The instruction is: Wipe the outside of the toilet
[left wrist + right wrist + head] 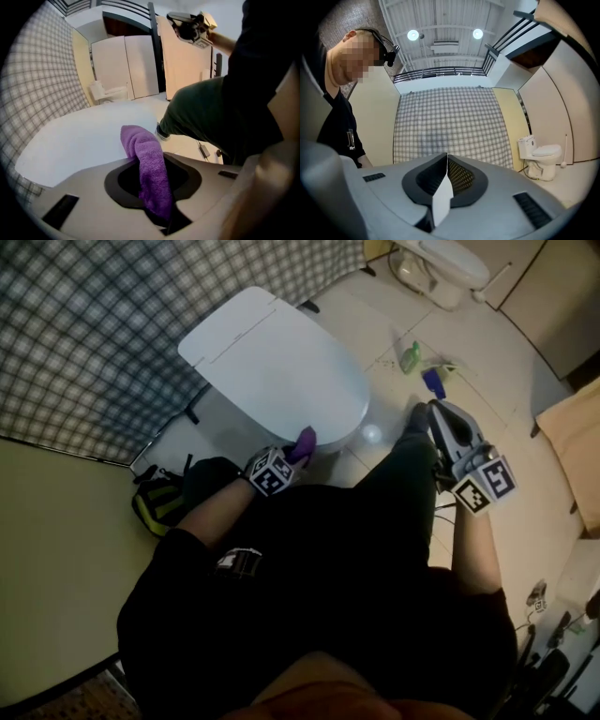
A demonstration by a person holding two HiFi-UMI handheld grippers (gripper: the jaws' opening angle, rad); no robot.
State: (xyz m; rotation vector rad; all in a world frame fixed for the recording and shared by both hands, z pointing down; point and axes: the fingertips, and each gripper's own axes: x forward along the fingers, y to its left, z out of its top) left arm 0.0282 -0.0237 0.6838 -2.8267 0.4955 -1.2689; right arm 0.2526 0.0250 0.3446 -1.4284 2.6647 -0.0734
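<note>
A white toilet (281, 367) with its lid down stands below me against the checked wall. My left gripper (298, 451) is shut on a purple cloth (305, 441) and holds it against the bowl's front rim. In the left gripper view the purple cloth (149, 164) hangs from the closed jaws, with the white toilet lid (84, 140) just beyond. My right gripper (441, 423) is raised off to the right, away from the toilet, its jaws shut with nothing between them. The right gripper (443, 161) points at the checked wall.
A green bottle (411, 357) and a blue bottle (433, 382) stand on the tiled floor right of the toilet. A second toilet (441, 266) stands at the far top right, the same second toilet (539, 157) showing in the right gripper view. A black and yellow bag (164, 498) lies left of my legs.
</note>
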